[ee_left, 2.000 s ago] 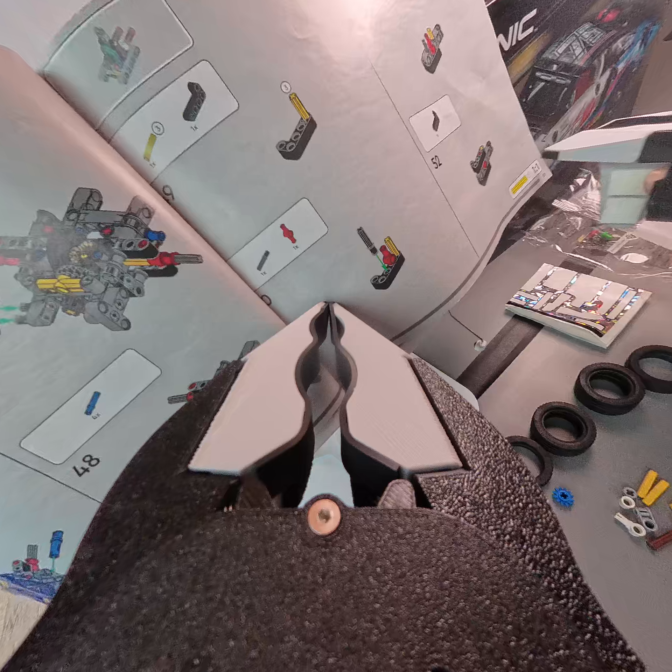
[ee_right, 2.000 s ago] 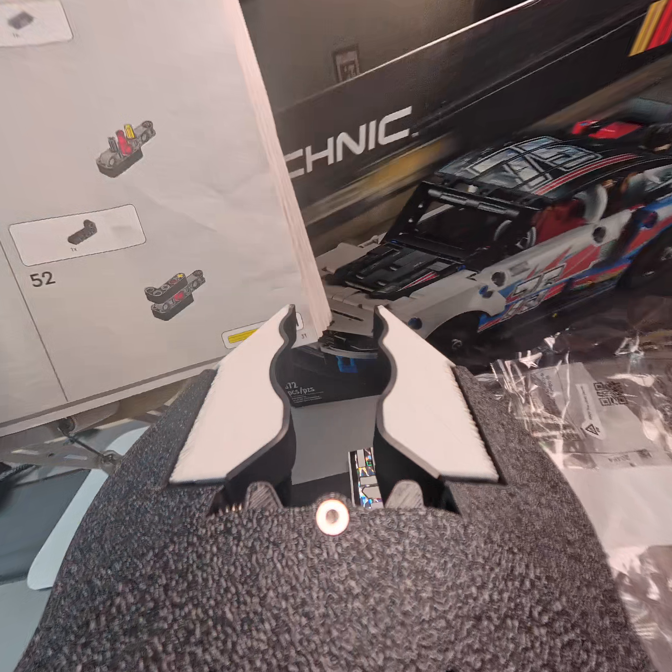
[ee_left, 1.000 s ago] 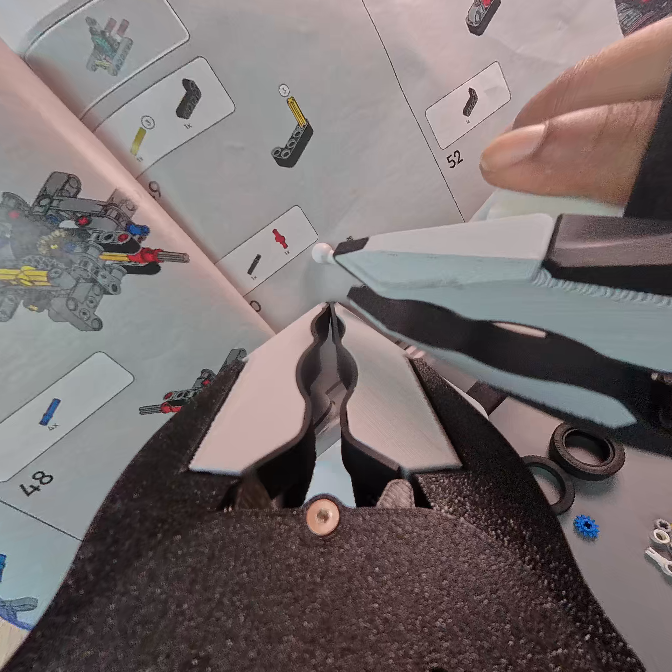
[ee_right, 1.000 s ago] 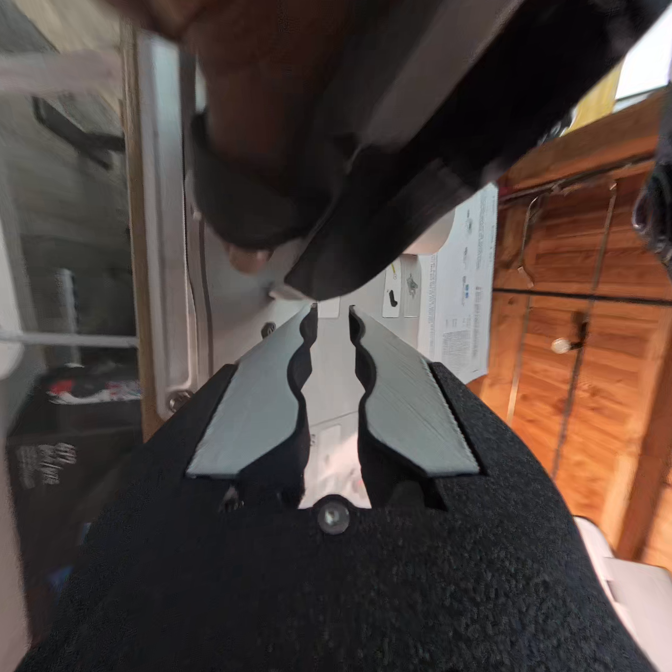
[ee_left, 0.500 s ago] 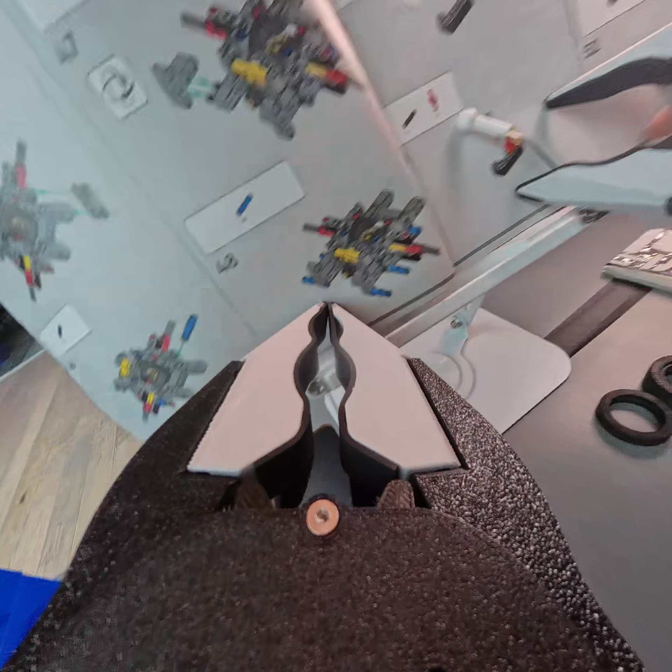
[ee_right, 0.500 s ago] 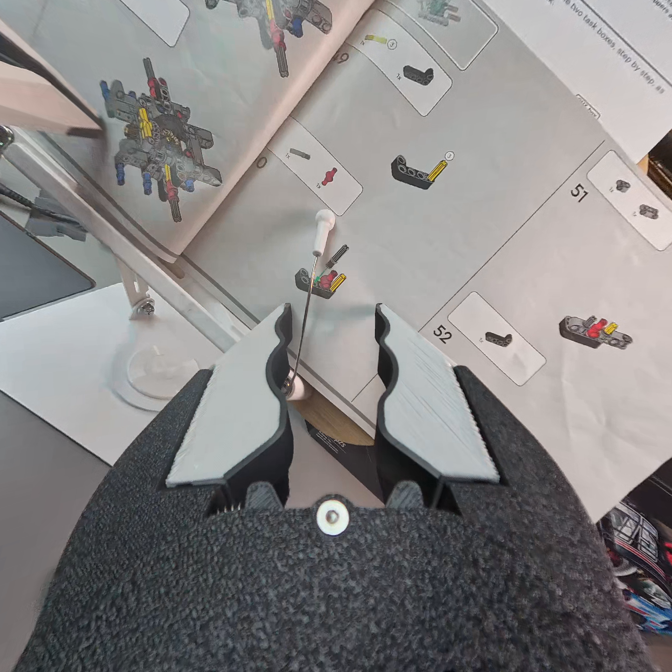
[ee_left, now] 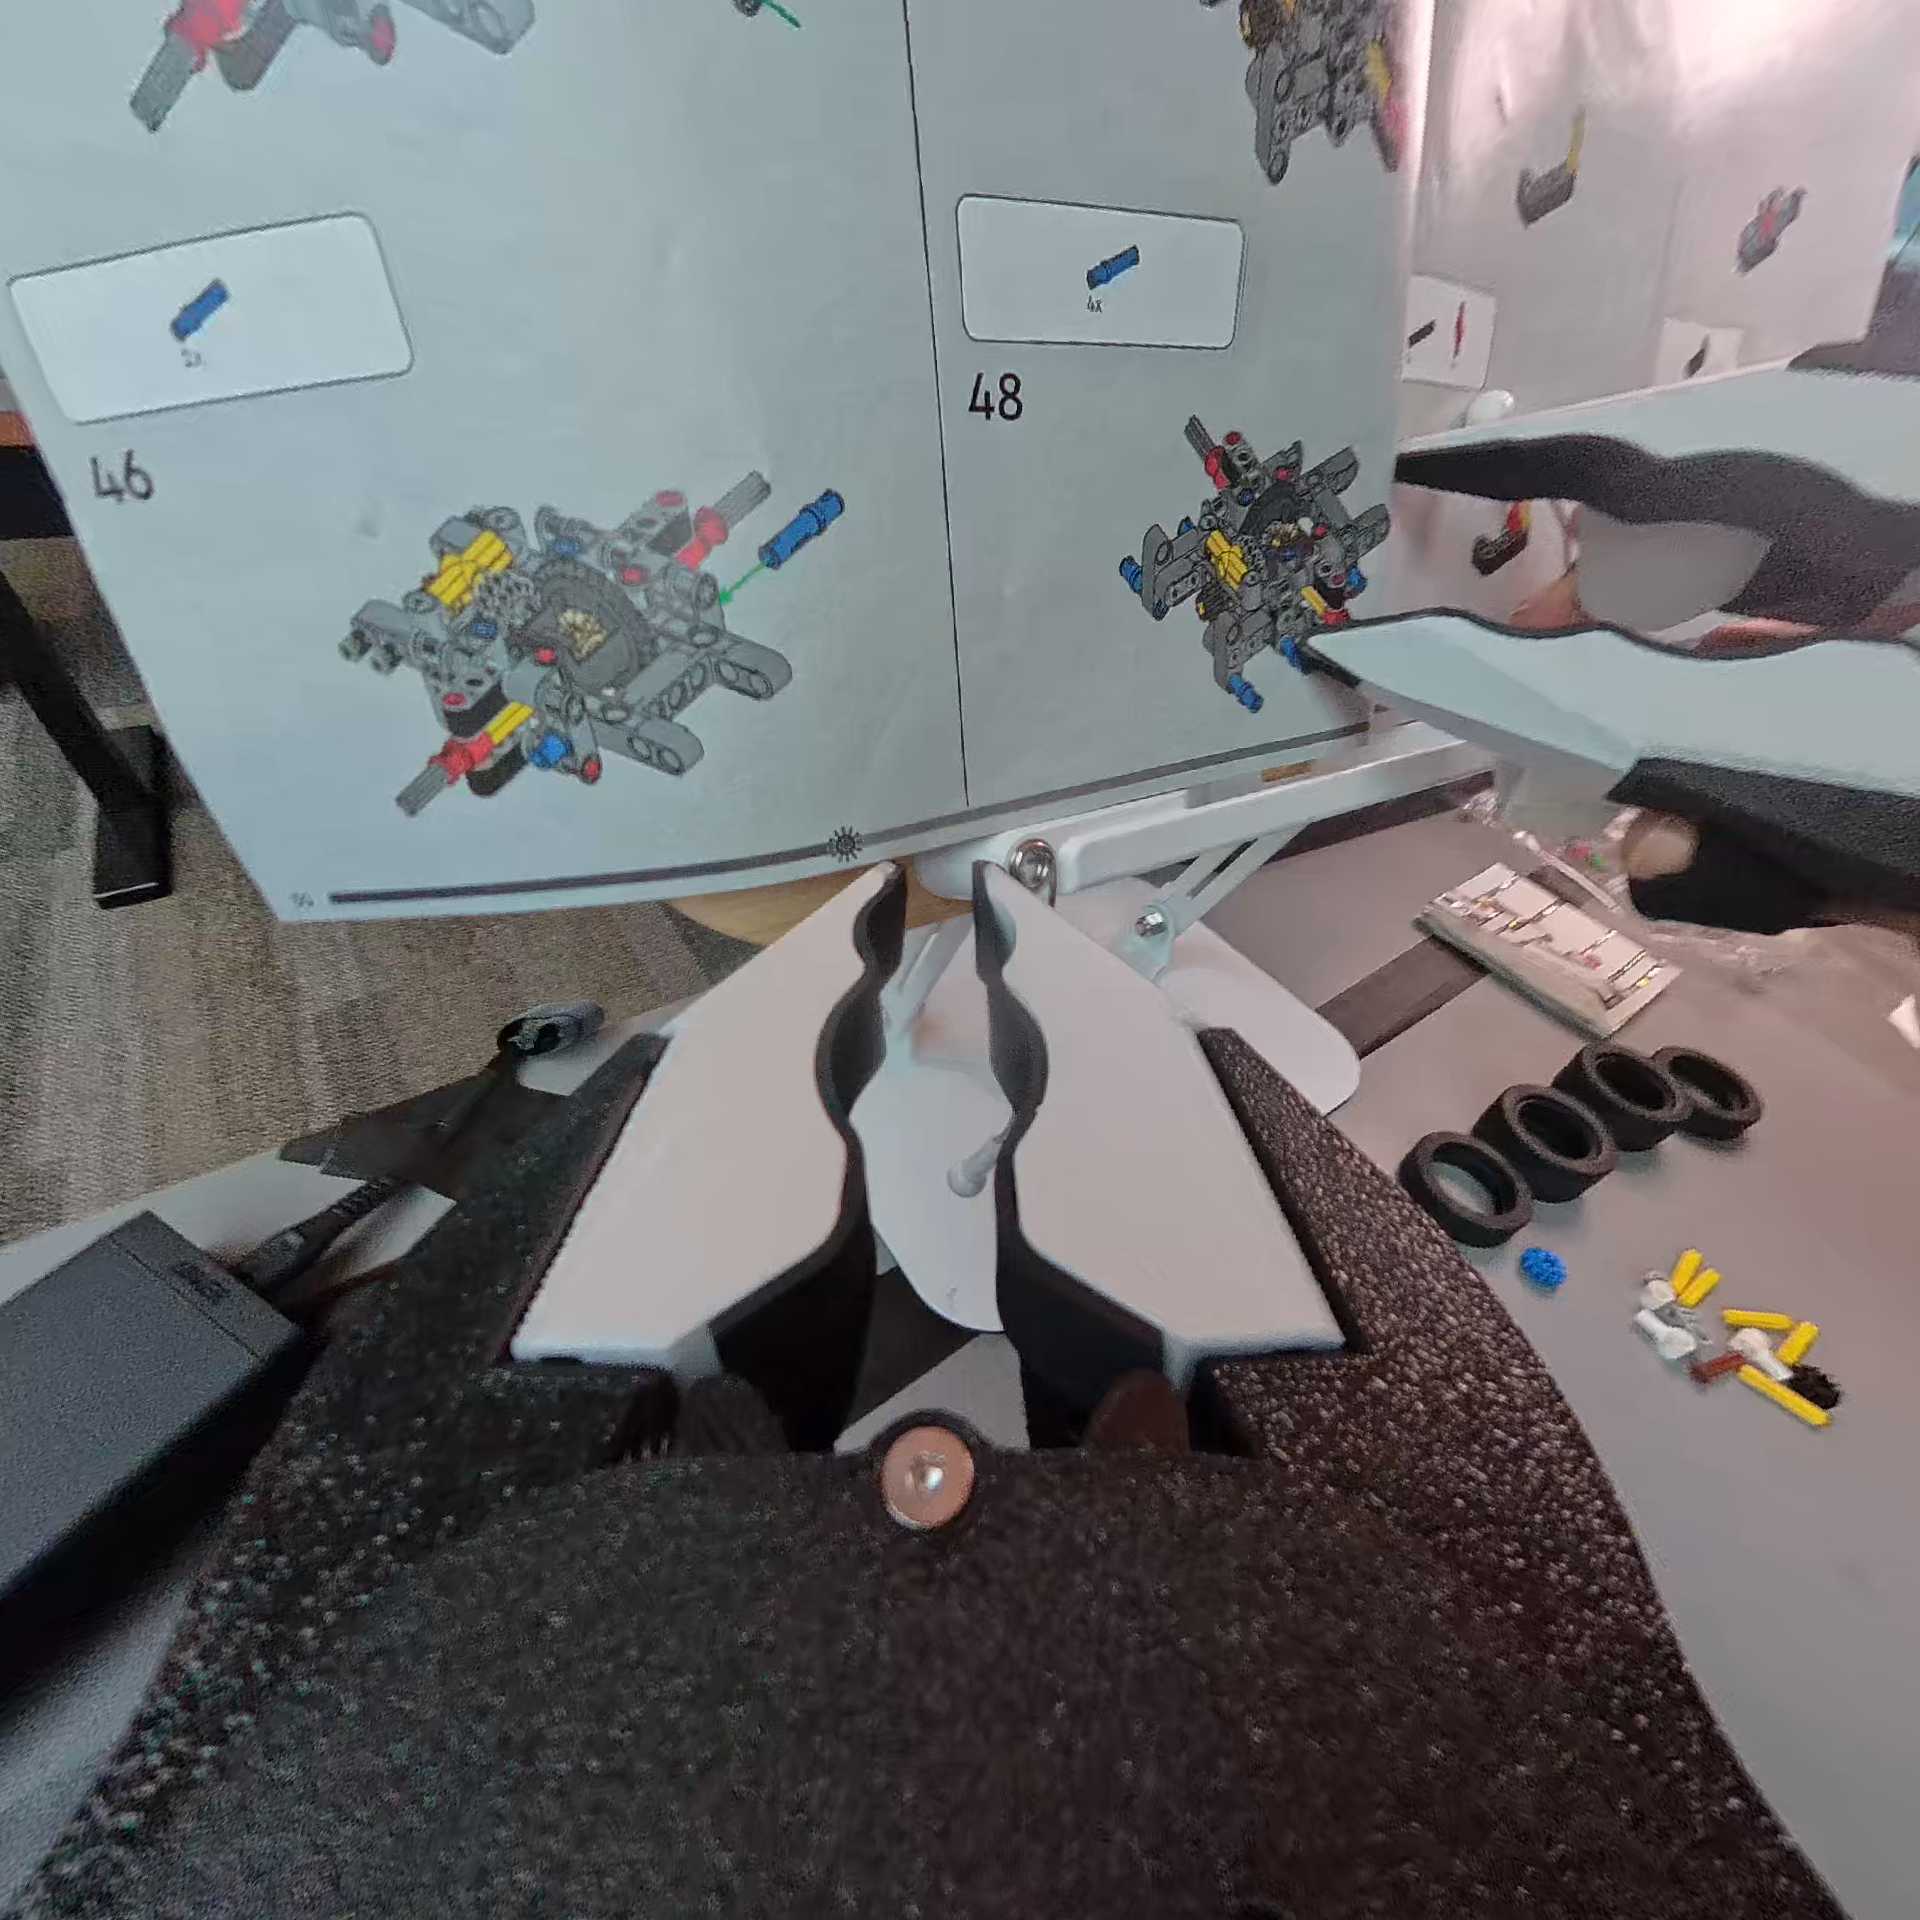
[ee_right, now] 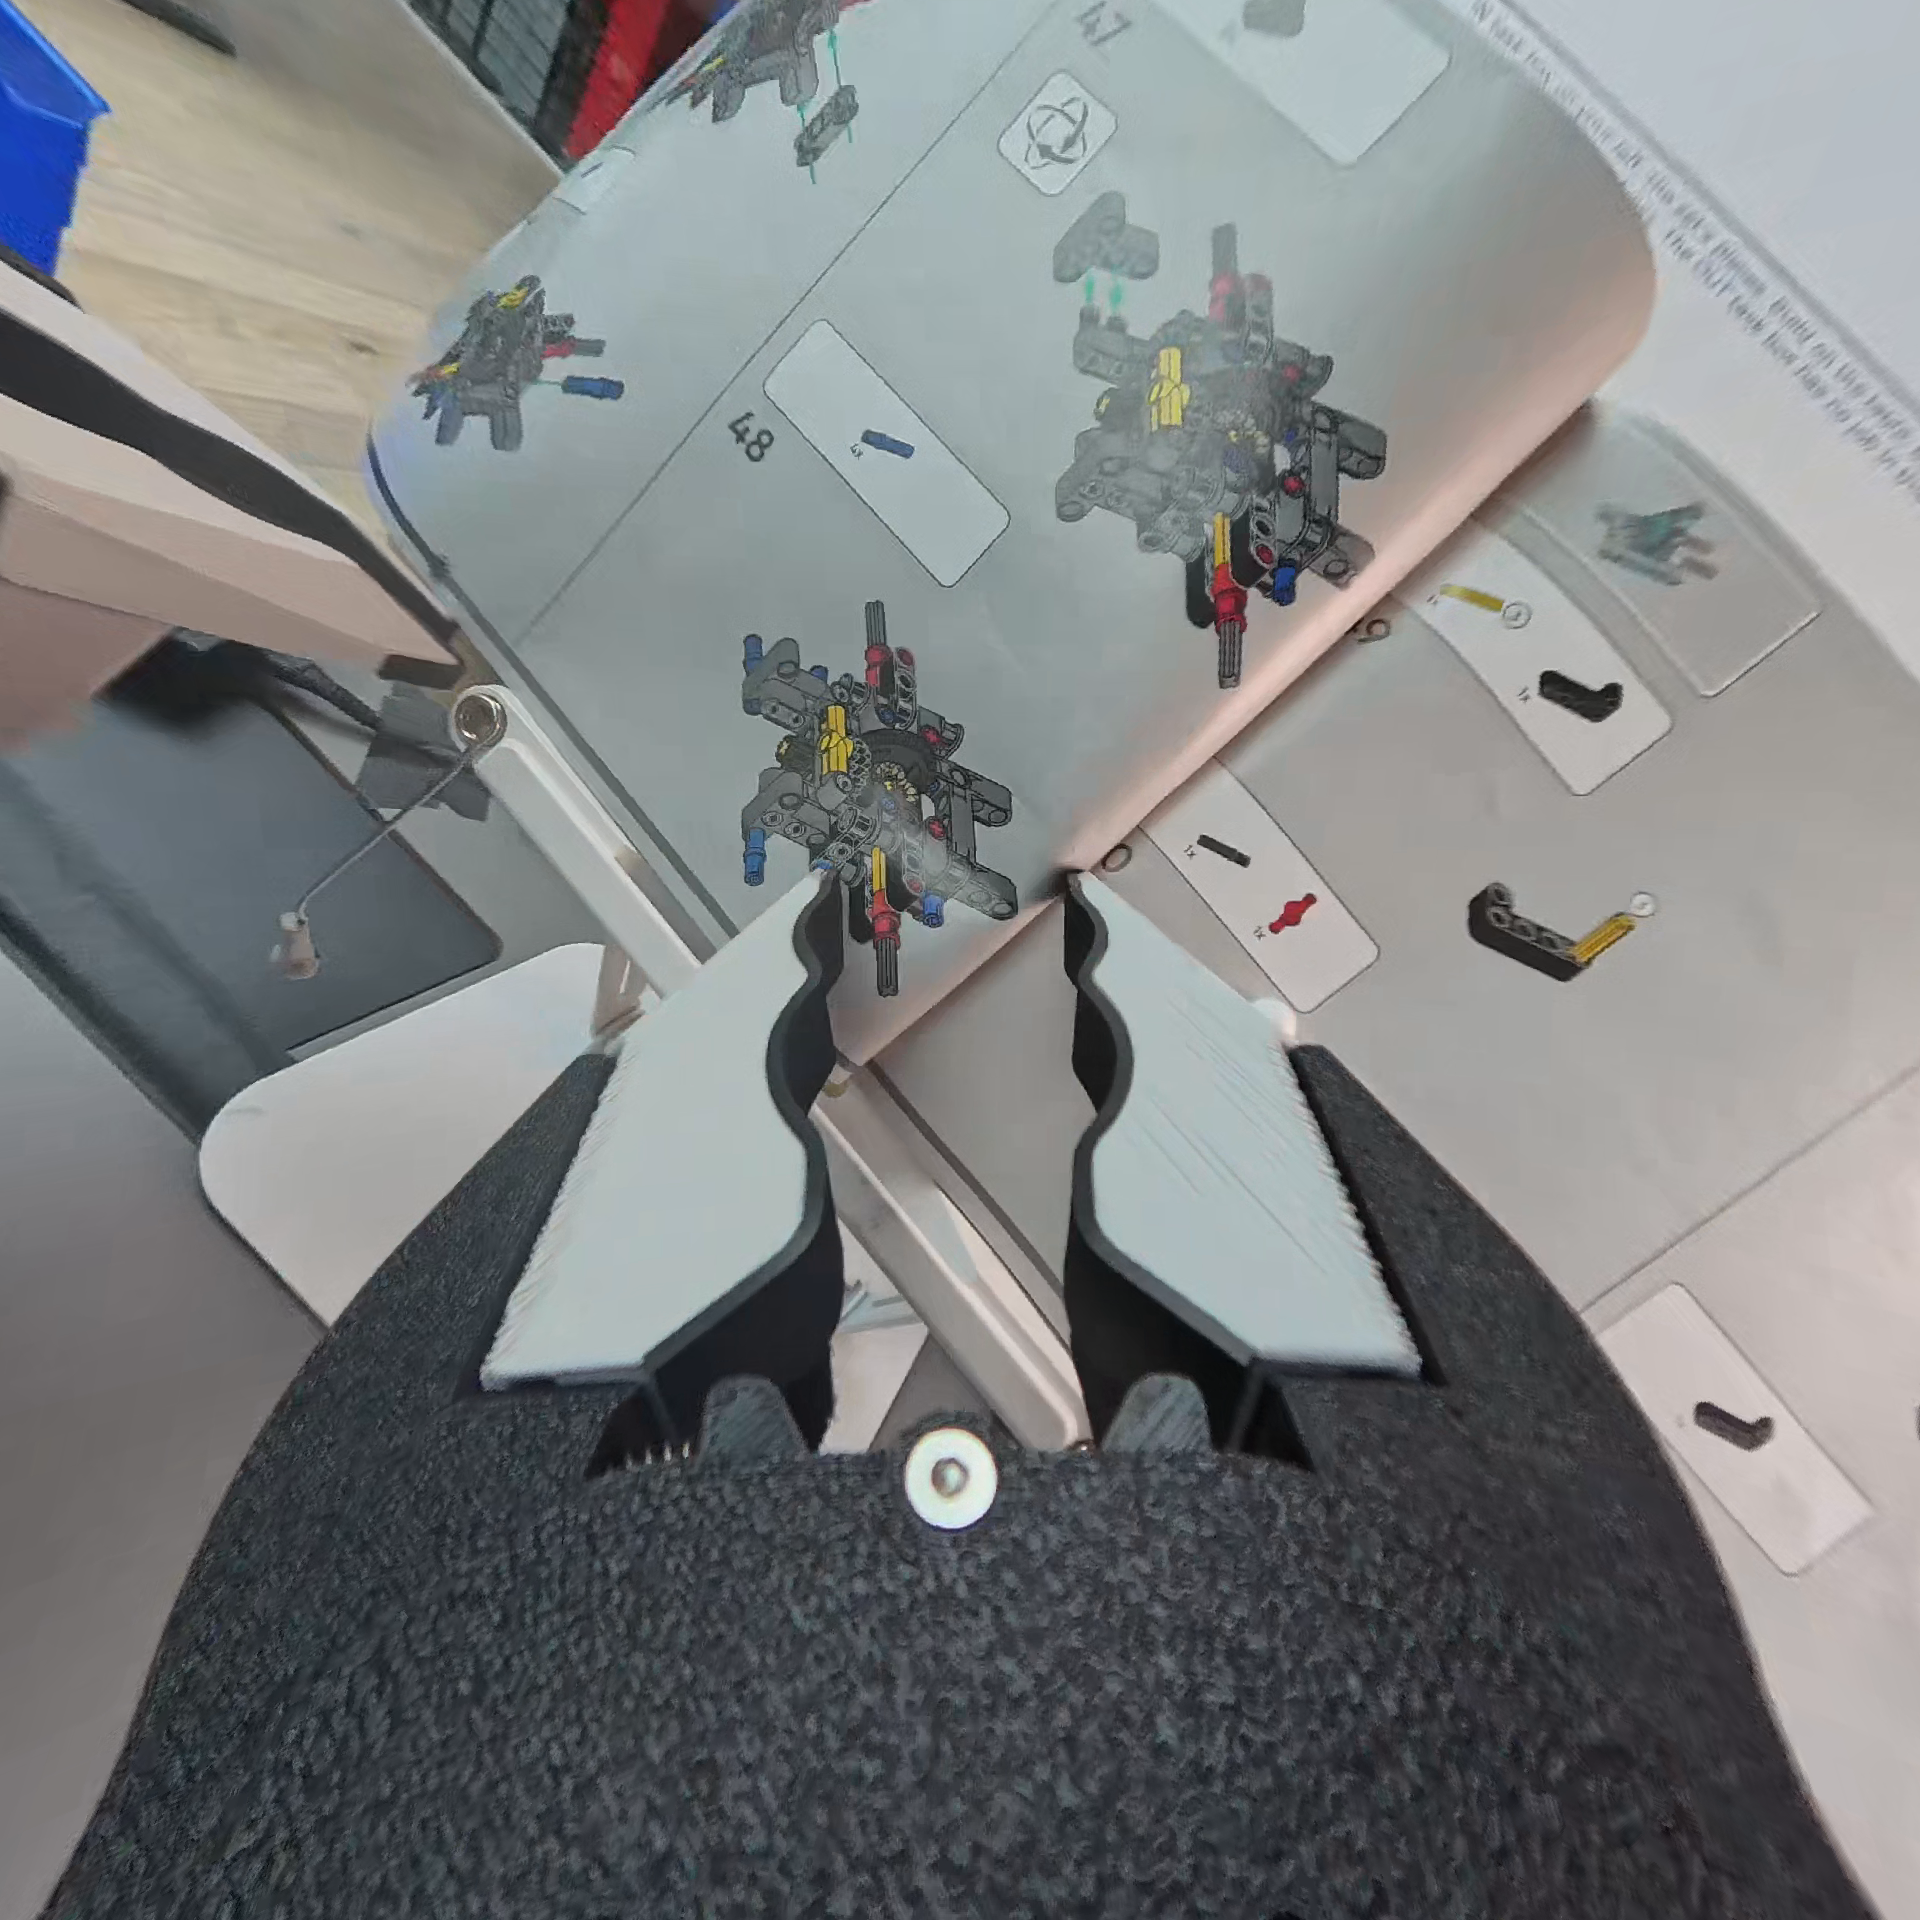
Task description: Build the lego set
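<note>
The instruction booklet point(ee_left: 644, 312) stands open on a white stand point(ee_left: 1247, 1039). One page point(ee_right: 935, 416) curls away from the spread. My right gripper point(ee_right: 948, 883) is open, its left fingertip point(ee_right: 816, 894) against the curling page. In the left wrist view the right gripper point(ee_left: 1351, 561) straddles that page's right edge. My left gripper point(ee_left: 935, 873) is narrowly open and empty, just below the booklet's bottom edge at the stand's pivot point(ee_left: 1029, 862). It also shows in the right wrist view point(ee_right: 208, 540). The stand's wire page holder point(ee_right: 395, 831) hangs down, clear of the pages.
Black tyres point(ee_left: 1579, 1132) sit in a row on the grey table to the right. A blue gear point(ee_left: 1541, 1265) and small yellow, white and dark parts point(ee_left: 1745, 1340) lie nearer. A sticker sheet point(ee_left: 1548, 935) lies behind. A black box point(ee_left: 104, 1382) is at the left.
The page has swung left, showing an earlier spread. The wire holder has dropped off the pages. My right gripper moved onto the page edge. My left gripper dropped lower and its jaws parted slightly.
</note>
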Demonstrator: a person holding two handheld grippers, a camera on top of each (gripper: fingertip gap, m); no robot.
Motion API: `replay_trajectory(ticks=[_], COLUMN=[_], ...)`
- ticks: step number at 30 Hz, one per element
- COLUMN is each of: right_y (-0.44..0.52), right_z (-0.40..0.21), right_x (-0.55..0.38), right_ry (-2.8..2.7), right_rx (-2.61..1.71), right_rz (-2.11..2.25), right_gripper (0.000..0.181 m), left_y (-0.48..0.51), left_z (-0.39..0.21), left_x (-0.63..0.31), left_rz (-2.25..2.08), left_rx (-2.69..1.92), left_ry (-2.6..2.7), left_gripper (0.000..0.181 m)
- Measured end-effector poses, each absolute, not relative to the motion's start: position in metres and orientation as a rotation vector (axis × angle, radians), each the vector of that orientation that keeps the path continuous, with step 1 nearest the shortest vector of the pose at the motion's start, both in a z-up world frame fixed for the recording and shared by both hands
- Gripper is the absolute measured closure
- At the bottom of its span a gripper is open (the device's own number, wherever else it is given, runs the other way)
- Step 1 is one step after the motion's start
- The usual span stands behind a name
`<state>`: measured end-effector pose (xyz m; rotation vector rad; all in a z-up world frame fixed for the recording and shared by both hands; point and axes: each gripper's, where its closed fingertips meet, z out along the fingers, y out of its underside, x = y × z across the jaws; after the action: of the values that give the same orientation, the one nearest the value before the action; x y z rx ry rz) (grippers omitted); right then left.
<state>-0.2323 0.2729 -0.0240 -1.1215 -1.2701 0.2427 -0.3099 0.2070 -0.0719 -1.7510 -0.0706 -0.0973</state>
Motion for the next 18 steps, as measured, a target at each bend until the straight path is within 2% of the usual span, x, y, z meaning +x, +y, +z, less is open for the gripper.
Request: replay_trajectory(ticks=[4,6,8,9,11,14,18], right_y=[0.274,0.274,0.275,0.275,0.275,0.275,0.274], right_z=[-0.025,-0.026,-0.026,-0.026,-0.026,-0.026,-0.026], right_x=[-0.231,-0.231,-0.232,-0.232,-0.231,-0.230,-0.231], right_ry=[-1.241,-1.231,-1.236,-1.239,-1.247,-1.266,-1.272], right_rx=[-1.083,-1.093,-1.091,-1.090,-1.090,-1.091,-1.095], right_rz=[0.273,0.295,0.265,0.253,0.248,0.245,0.252], right_gripper=[0.140,0.140,0.140,0.141,0.141,0.141,0.141], left_y=[0.187,0.189,0.197,0.201,0.202,0.186,0.168], left_z=[-0.085,-0.110,-0.135,-0.145,-0.155,-0.132,-0.071], left_x=[-0.293,-0.283,-0.285,-0.291,-0.316,-0.350,-0.364], left_rz=[-0.337,-0.322,-0.178,-0.062,0.239,0.521,0.867], left_rx=[-1.662,-1.737,-1.841,-1.889,-1.947,-1.897,-1.821], left_ry=[-0.177,-0.125,-0.046,0.000,0.082,0.103,0.254], left_gripper=[0.125,0.117,0.124,0.136,0.172,0.171,0.165])
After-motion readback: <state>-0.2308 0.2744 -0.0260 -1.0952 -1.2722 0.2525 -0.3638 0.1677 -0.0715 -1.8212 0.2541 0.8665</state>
